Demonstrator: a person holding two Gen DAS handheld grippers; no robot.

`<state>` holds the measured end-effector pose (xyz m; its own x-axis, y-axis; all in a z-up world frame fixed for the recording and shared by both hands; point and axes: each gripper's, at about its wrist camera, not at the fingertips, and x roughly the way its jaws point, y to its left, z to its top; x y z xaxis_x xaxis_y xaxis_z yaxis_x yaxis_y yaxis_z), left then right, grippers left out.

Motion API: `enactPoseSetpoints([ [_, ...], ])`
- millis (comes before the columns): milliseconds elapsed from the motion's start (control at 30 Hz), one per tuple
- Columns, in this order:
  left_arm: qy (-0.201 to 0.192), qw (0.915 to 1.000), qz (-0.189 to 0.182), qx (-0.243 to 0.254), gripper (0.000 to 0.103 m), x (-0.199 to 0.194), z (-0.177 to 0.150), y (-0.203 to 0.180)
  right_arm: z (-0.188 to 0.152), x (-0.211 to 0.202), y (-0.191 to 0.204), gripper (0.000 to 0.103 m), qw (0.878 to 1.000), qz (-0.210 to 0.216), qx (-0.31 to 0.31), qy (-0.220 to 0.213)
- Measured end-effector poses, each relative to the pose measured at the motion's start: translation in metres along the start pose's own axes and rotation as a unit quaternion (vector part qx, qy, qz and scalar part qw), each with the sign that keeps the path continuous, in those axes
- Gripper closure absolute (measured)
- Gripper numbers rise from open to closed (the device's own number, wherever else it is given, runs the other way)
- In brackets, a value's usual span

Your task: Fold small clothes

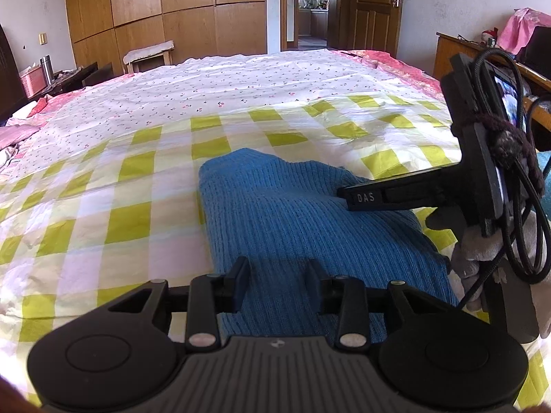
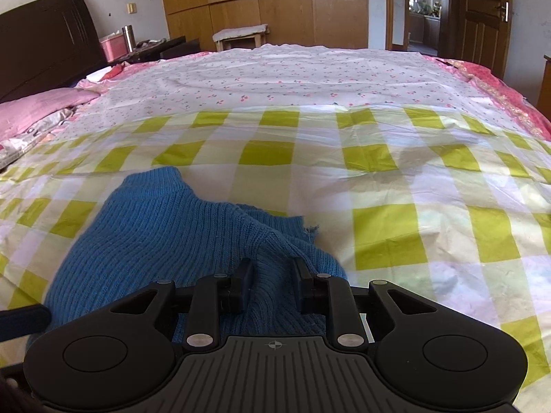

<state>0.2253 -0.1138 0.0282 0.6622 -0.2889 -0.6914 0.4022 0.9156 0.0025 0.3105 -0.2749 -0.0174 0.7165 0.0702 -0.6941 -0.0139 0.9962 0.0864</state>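
A blue ribbed knit garment lies partly folded on the green-checked bedsheet. My left gripper is open and hovers over the garment's near part, nothing between its fingers. The right gripper also shows in the left wrist view, reaching in from the right with its tip over the knit. In the right wrist view the garment lies bunched below my right gripper, which is open with knit fabric lying between and under the fingers.
The checked sheet overlies a cherry-print sheet on a wide bed. Pink bedding and a dark headboard are at the left. A wooden wardrobe, a stool and an open door stand beyond. A desk is at the right.
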Motion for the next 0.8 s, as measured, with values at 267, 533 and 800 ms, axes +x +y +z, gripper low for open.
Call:
enactPoseSetpoints([
  [267,-0.001,1.0000,0.004,0.001,0.060,-0.005,0.005,0.001,0.002,-0.006,-0.005,0.082,1.000,0.001,0.019,0.001],
  [533,-0.015,0.9997,0.013,-0.011,0.060,-0.010,0.014,0.013,-0.006,-0.050,-0.005,0.070,0.999,0.037,0.019,-0.017],
  [800,-0.004,0.9995,0.007,-0.031,0.059,0.008,0.019,0.021,-0.030,-0.060,-0.006,0.052,0.999,0.037,0.014,-0.001],
])
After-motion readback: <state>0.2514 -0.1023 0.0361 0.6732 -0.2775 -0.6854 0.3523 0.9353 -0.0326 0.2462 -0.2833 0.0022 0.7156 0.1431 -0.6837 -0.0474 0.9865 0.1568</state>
